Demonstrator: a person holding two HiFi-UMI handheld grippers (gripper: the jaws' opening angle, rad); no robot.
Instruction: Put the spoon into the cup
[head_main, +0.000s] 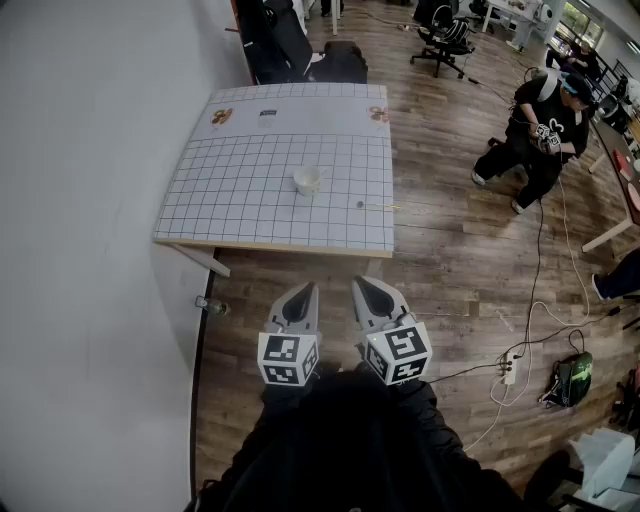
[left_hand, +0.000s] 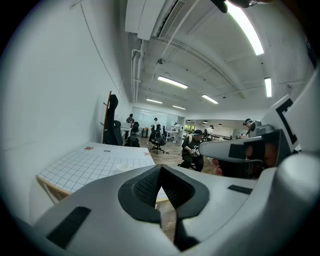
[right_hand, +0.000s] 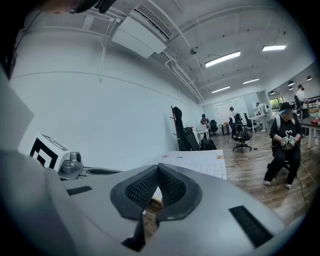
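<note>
Table (head_main: 250, 200): cup (head_main: 308, 180), spoon (head_main: 376, 206) well ahead of right hand-held gripper (head_main: 362, 284).

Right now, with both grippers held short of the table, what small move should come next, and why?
Probably carry the right gripper forward toward the spoon, opening its jaws. It and the left gripper are shut and empty, short of the table, and the spoon lies right of the cup.
</note>
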